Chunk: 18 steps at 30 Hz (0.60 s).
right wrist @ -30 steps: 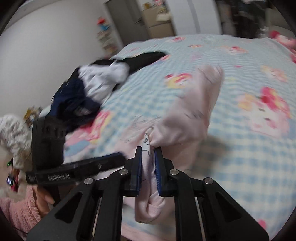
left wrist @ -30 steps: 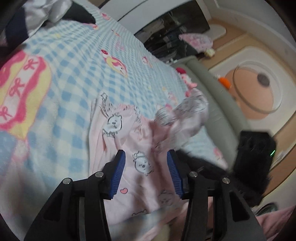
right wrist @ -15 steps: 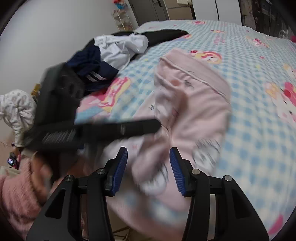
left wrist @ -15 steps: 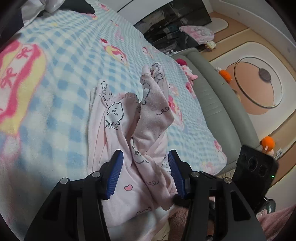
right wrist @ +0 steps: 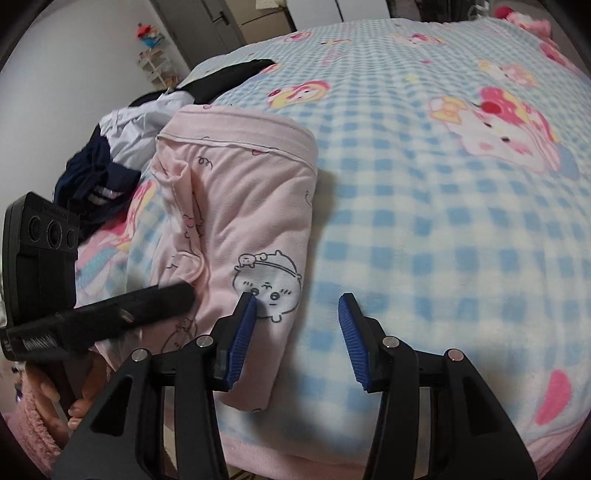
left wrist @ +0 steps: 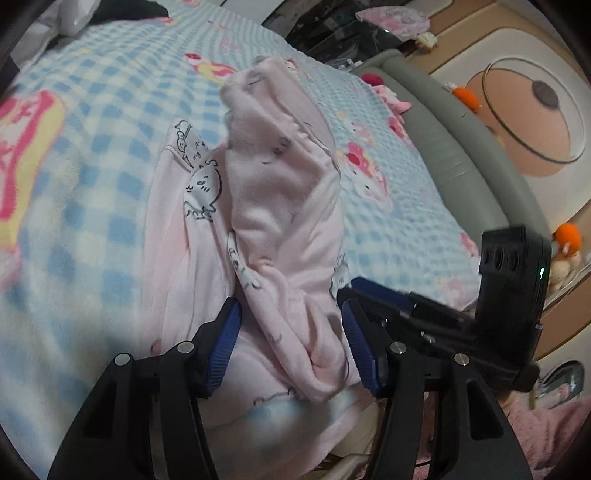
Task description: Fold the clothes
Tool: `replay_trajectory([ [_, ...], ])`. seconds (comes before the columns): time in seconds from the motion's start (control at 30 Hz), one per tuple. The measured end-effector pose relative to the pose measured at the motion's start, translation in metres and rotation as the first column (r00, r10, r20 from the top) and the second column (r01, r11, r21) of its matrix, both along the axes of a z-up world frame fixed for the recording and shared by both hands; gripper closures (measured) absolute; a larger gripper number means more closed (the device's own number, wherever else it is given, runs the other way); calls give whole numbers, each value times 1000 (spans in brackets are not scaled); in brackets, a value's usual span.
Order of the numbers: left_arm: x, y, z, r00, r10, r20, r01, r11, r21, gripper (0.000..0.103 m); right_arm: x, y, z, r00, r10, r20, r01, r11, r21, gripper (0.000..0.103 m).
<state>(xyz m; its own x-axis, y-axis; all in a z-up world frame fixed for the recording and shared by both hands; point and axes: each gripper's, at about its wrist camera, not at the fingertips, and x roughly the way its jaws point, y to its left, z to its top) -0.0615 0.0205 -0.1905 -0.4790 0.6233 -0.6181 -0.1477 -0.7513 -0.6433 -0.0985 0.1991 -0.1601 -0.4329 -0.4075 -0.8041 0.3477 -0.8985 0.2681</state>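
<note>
The pink garment's (left wrist: 280, 229) raised fold is smeared by blur. Its near hem is cut off behind the left gripper's fingers (left wrist: 225, 339). The dark clothes pile (right wrist: 99, 177) is partly hidden behind the garment.

**A bedroom in pastel checks**

A blue-and-white checked blanket (right wrist: 443, 229) with pink cartoon prints covers the bed. A grey padded bed frame (left wrist: 461, 155) curves along its side. Beyond it, a pale floor with a round orange inset (left wrist: 532, 122). On the other side, a plain white wall (right wrist: 74, 74), grey doors (right wrist: 221, 22) and a small cluttered shelf (right wrist: 155, 62).
</note>
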Motion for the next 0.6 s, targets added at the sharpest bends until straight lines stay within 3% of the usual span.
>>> replay_trajectory([
  [0.1,9,4,5,999,31,-16,-32,998,-47,52,-2,-1,2,1000,1,0,-1,1000,2,54],
  [0.17,11,9,7,999,44,-30,-46,996,-80,80,-3,-1,2,1000,-15,5,15,1000,-13,54],
  [0.2,10,11,10,997,58,-54,-64,992,-113,85,-4,-1,2,1000,-23,7,23,1000,-21,54],
  [0.23,11,11,14,994,75,-84,-85,988,-130,88,-2,-1,4,1000,-25,0,25,999,-21,54],
  [0.47,18,-16,62,959,188,-210,-204,977,-58,90,6,-6,22,998,-28,-61,26,999,-40,54],
  [0.6,24,-37,60,951,243,-189,-260,963,-73,90,3,-11,30,997,-19,-81,13,998,-66,54],
])
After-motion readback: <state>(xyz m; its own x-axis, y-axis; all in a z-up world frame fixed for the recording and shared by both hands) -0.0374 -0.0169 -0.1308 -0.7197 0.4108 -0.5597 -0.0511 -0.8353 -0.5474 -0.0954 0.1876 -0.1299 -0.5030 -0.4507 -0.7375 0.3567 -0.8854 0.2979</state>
